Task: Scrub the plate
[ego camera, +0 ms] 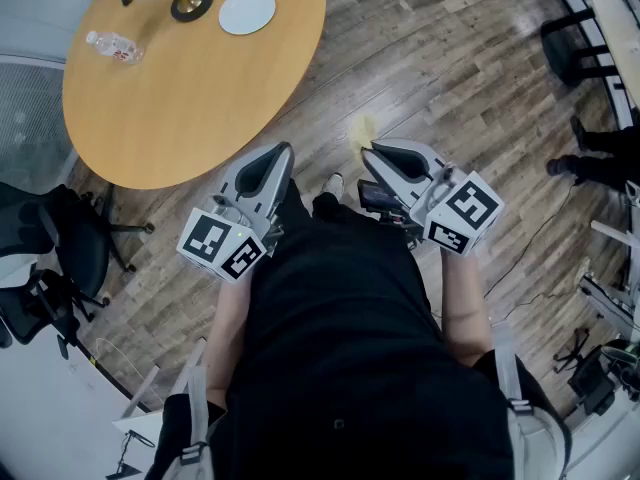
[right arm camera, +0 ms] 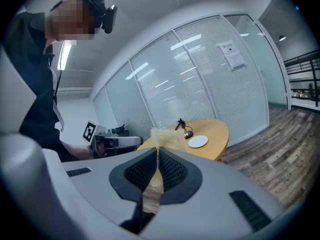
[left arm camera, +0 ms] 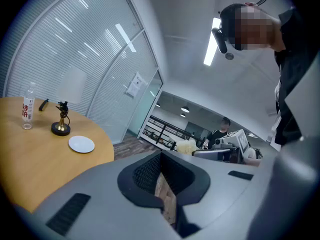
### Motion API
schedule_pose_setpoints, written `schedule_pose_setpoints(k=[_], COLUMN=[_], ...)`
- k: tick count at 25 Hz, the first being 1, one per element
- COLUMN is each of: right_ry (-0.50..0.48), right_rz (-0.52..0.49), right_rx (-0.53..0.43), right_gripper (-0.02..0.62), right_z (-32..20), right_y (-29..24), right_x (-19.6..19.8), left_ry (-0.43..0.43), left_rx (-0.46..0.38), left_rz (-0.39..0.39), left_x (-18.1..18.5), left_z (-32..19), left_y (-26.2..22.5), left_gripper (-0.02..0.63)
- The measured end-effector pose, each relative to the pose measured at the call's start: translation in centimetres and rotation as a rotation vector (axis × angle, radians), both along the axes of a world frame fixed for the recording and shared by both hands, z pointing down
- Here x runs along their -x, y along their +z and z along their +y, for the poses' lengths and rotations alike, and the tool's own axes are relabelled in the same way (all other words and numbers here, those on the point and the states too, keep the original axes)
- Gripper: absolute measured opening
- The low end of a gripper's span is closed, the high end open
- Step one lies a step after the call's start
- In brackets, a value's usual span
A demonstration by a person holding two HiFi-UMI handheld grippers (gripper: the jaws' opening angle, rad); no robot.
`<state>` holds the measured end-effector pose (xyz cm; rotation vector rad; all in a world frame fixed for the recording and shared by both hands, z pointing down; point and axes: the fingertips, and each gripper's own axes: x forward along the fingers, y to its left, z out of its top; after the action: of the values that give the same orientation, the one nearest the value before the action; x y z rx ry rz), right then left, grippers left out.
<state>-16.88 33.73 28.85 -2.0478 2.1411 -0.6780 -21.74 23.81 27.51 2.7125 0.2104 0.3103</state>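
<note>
A white plate [ego camera: 246, 11] lies on the round wooden table [ego camera: 200, 98], far ahead and to the left of both grippers. The left gripper view shows the plate [left arm camera: 81, 144] too, and the right gripper view shows it as well [right arm camera: 198, 141]. My left gripper [ego camera: 281, 153] is held at waist height over the floor, jaws shut with nothing in them [left arm camera: 160, 156]. My right gripper [ego camera: 370, 151] is level beside it, shut on a pale yellow scrub pad [ego camera: 362, 129] that sticks out past the tips [right arm camera: 165, 136].
On the table also stand a water bottle [ego camera: 113, 46] and a small brass stand [ego camera: 189, 1]. Black office chairs [ego camera: 60, 248] sit left of the table. Someone's feet [ego camera: 590, 163] and equipment are at the right. Glass walls [right arm camera: 200, 79] lie behind the table.
</note>
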Motion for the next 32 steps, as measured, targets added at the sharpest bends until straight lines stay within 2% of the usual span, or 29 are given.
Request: schedule_pose_setpoints(k=[7, 14, 20, 27, 32], right_ry=[0.087, 0.134, 0.16, 0.188, 0.171], right_rz=[-0.041, -0.074, -0.088, -0.062, -0.014], right_rx=[-0.002, 0.015, 0.032, 0.055, 0.051], right_gripper=[0.028, 0.028, 0.028, 0.028, 0.028], right_z=[2.6, 2.5, 0.8, -2.4, -6.5], right_y=[0.4, 1.5, 1.4, 0.9, -0.6], right_x=[-1.0, -1.6, -3.5, -7.3, -10.3], left_ry=[0.026, 0.025, 0.043, 0.041, 0.057], left_rx=[-0.024, -0.028, 0.02, 0.03, 0.12], left_rz=[-0.006, -0.038, -0.048, -0.022, 0.003], left_x=[-0.2, 0.1, -1.7, -5.3, -7.7], left_z=[2.3, 1.6, -0.5, -4.5, -8.0], left_y=[-0.3, 0.4, 1.2, 1.3, 1.5], left_gripper=[0.012, 0.012, 0.012, 0.012, 0.012])
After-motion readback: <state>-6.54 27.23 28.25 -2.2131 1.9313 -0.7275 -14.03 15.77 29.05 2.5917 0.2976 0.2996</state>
